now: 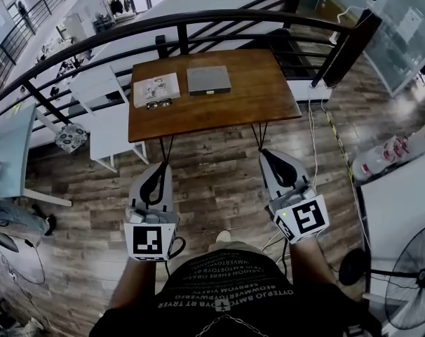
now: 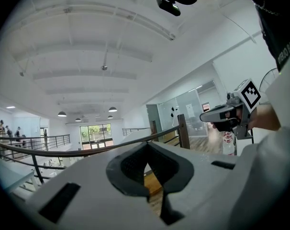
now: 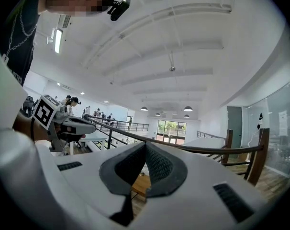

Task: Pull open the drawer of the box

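Low in the frame, left hand-held gripper and right hand-held gripper are both pressed together, pinching nothing; grey box sits upper centre on the bench.

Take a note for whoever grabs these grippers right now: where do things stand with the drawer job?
Left gripper: shut, empty, held short of the table.
Right gripper: shut, empty, also short of it.
Box: grey, on the table beside a booklet; drawer looks closed.
Done: nothing yet.
To do: reach the box, grip the drawer front, pull it open.
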Tool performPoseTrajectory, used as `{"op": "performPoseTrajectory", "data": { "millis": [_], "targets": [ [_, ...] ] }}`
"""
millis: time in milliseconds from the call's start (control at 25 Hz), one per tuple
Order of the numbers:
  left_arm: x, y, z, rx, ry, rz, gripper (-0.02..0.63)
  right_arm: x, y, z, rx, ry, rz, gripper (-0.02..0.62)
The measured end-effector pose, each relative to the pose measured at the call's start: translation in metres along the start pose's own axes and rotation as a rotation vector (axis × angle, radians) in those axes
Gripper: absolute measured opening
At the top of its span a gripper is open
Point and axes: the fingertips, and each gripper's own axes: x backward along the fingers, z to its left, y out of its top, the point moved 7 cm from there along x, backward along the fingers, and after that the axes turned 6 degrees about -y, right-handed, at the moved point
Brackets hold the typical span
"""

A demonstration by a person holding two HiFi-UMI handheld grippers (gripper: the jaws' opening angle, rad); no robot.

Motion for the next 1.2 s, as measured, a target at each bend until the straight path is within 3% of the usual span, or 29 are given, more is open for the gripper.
{"op": "performPoseTrajectory", "data": {
  "millis": [360,640,1200],
  "targets": [
    [-0.023,-0.004,-0.013,-0.003,0.04,0.018,0.005,-0.012,-0.015,-0.037,-0.013,0.024,-0.002,-0.005],
    [-0.032,-0.006,-0.017,-0.017,0.13,0.015,0.005,-0.02,-0.027,-0.054,-0.016,0.044,-0.008,-0.005],
    [-0.029,0.008,-0.034,-0.039,0.107,0.029,0.005,-0.014,-0.029,-0.056,-0.016,0.087,-0.009,-0.005]
  ]
}}
